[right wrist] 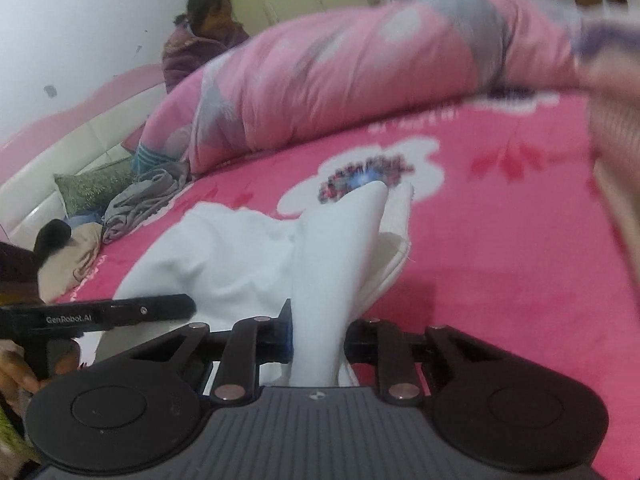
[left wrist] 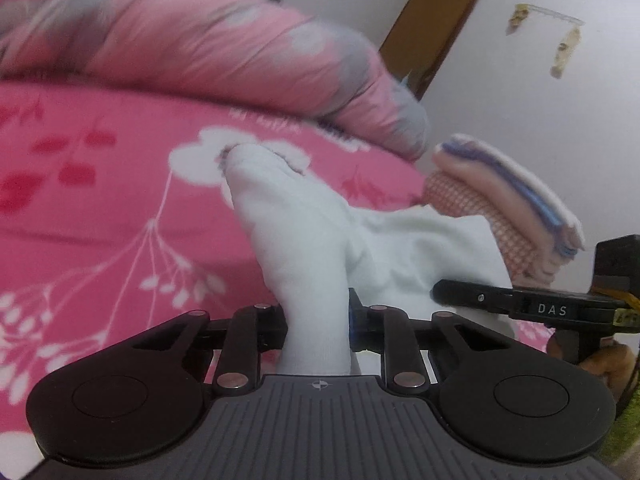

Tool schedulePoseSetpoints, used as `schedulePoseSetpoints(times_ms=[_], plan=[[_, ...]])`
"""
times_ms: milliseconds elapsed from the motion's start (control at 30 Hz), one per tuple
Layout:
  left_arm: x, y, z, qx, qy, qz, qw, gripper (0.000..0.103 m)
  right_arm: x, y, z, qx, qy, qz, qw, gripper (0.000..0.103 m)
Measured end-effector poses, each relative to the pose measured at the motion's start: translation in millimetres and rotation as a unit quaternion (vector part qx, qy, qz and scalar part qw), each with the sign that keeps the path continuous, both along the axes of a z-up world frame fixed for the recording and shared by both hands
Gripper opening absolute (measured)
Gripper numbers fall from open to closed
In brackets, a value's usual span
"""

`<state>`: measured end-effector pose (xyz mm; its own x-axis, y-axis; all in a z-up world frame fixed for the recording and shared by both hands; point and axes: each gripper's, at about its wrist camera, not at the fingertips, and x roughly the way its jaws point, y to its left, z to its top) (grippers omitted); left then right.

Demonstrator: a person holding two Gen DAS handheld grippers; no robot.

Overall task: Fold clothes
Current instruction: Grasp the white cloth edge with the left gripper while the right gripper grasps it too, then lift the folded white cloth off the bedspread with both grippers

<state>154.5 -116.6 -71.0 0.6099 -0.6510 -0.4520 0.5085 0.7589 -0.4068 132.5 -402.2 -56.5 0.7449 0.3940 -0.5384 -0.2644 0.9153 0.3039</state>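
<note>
two black grippers, left gripper point(left wrist: 316, 320) and right gripper point(right wrist: 316, 332), are each pinched on a raised fold of the pale white cotton garment point(right wrist: 240, 252) | garment is bunched on the pink floral bedspread point(right wrist: 500, 240) | risk: uneven pull could let a corner slip

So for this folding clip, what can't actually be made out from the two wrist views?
- Left gripper fingertips, left wrist view: wrapped by the pale white cotton garment.
- Right gripper fingertips, right wrist view: buried in that cloth.
- Garment type: bunched, lower part hidden behind the gripper bodies.
- Stack of folded checked and striped clothes: only a blur at the right wrist view's edge.
</note>
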Motion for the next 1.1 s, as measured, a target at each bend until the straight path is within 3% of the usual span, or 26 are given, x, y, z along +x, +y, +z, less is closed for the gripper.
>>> schedulePoseSetpoints(times_ms=[233,533,733,1100], plan=[[-53.2,-2.8,46.2,0.009,-0.090,-0.008,0.9959,0.019,-65.5,31.5,44.4,-0.075,-0.098,-0.034,0.992,0.019],[-116.0,-16.2,108.9,0.000,-0.183,-0.033,0.9825,0.019,-158.1,52.4,81.5,-0.133,-0.242,-0.085,0.957,0.019],[-138.8,-49.7,150.6,-0.021,-0.253,-0.065,0.9651,0.019,-194.4,31.9,119.4,-0.143,-0.319,-0.124,0.929,0.019],[-112.4,-156.3,219.8,-0.089,-0.295,-0.147,0.9401,0.019,-202.9,-47.3,212.9,-0.221,-0.380,-0.193,0.877,0.019]])
